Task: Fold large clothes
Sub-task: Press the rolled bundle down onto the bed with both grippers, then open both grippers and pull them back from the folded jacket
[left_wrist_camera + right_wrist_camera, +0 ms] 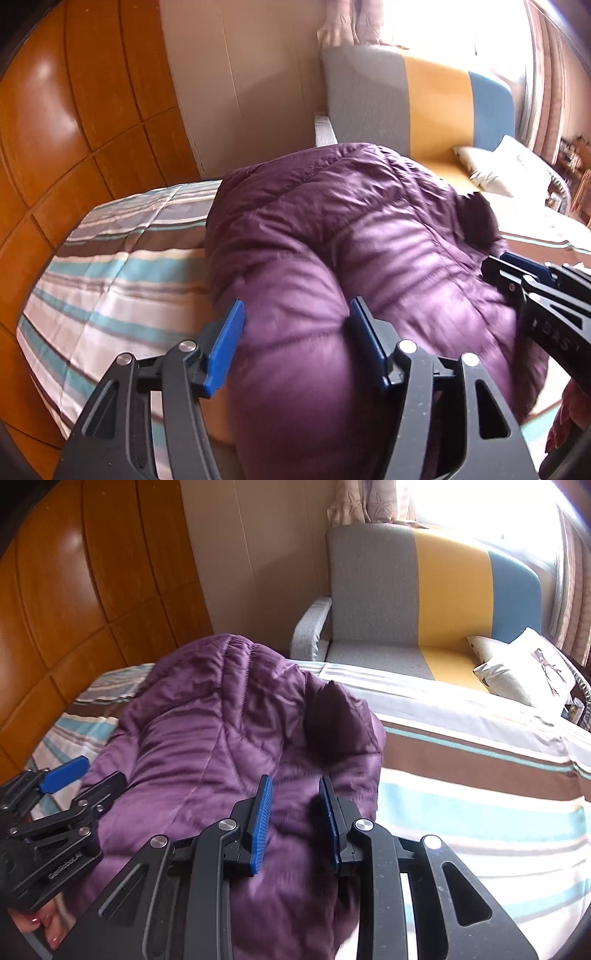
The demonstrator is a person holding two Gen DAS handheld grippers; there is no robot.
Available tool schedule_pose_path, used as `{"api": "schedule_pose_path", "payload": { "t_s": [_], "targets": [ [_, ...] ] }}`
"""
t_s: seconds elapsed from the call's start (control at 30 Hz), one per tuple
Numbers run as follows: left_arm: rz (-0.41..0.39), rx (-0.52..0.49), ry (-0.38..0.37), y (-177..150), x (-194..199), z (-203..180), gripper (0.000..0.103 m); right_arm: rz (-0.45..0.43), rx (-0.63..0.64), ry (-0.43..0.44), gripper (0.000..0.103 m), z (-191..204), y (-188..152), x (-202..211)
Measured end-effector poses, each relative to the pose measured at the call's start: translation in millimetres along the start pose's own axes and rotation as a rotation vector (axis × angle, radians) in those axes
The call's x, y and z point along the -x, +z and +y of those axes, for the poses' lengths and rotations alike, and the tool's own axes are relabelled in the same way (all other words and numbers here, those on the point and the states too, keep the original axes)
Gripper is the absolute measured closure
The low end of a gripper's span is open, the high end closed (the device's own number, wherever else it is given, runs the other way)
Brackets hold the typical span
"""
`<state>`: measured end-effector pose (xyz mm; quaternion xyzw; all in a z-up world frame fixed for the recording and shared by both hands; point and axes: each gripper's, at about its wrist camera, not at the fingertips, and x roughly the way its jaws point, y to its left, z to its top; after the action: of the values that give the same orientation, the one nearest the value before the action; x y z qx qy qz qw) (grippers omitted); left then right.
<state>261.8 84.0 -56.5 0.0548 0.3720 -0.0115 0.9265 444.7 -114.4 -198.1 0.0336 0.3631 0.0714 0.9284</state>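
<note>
Purple puffer jacket (pixel 332 258) heaped on the striped bed (pixel 110 280), bulging between both claws. Left claw (pixel 295 343) clamping a thick padded roll; right claw (pixel 295 819) pinching a thinner fold. Light, squashy, slippery-looking; best gripped at seams or hem.

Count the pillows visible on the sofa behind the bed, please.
2, both at the sofa's right end: a white pillow with a dark print in front, and a beige pillow partly behind it. Others may be hidden past the frame edge.
</note>
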Motion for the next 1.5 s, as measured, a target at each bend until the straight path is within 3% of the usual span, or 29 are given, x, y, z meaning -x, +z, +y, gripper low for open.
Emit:
{"api": "schedule_pose_path", "payload": {
  "t_s": [0.13, 0.4, 0.57, 0.63, 0.7, 0.73, 0.77, 0.9, 1.07, 1.13, 1.33, 1.5],
  "targets": [
    [-0.023, -0.015, 0.011, -21.6, 18.4, 1.5, 0.042, 0.011, -0.011, 0.015, 0.077, 0.9, -24.2, 11.0],
    [-0.042, -0.069, 0.062, -44.8, 5.3, -8.5, 0.042, 0.032, -0.015, 0.008, 0.077, 2.6, -52.4, -12.6],
    [-0.018, -0.019, 0.018, -41.3, 22.4, 3.7, 0.041, 0.018, -0.027, 0.026, 0.077, 0.7, -46.8, 4.9],
    [-0.016, -0.004, 0.027, -43.7, 33.1, 5.7, 0.018, -0.001, -0.038, 0.031, 0.077, -0.6, -47.8, 21.5],
    [-0.018, 0.025, 0.019, -48.4, 46.3, 11.4, 0.005, -0.016, -0.037, 0.039, 0.071, -0.8, -47.6, 35.5],
    [-0.016, 0.035, 0.01, -51.2, 50.5, 13.9, 0.002, -0.025, -0.029, 0.048, 0.063, 0.9, -49.4, 43.4],
    [-0.015, 0.044, 0.009, -55.2, 55.9, 15.6, 0.002, -0.037, -0.009, 0.059, 0.054, 4.7, -52.7, 53.3],
    [-0.008, 0.032, 0.043, -71.4, 74.4, 13.3, 0.002, -0.062, 0.067, 0.081, 0.038, 16.9, -65.1, 81.3],
    [0.02, 0.002, 0.08, -89.8, 94.6, 9.3, 0.002, -0.117, 0.154, 0.029, 0.008, 28.3, -84.4, 113.4],
    [-0.004, 0.008, 0.076, -97.0, 106.3, 11.6, 0.002, -0.143, 0.177, -0.006, 0.003, 31.4, -89.5, 121.9],
    [-0.049, 0.042, 0.045, -108.3, 133.9, 20.3, 0.002, -0.176, 0.125, -0.073, 0.003, 26.0, -105.9, 138.4],
    [-0.1, 0.074, 0.054, -114.4, 147.8, 26.4, 0.002, -0.186, 0.083, -0.076, 0.003, 24.9, -114.0, 147.9]
  ]
}}
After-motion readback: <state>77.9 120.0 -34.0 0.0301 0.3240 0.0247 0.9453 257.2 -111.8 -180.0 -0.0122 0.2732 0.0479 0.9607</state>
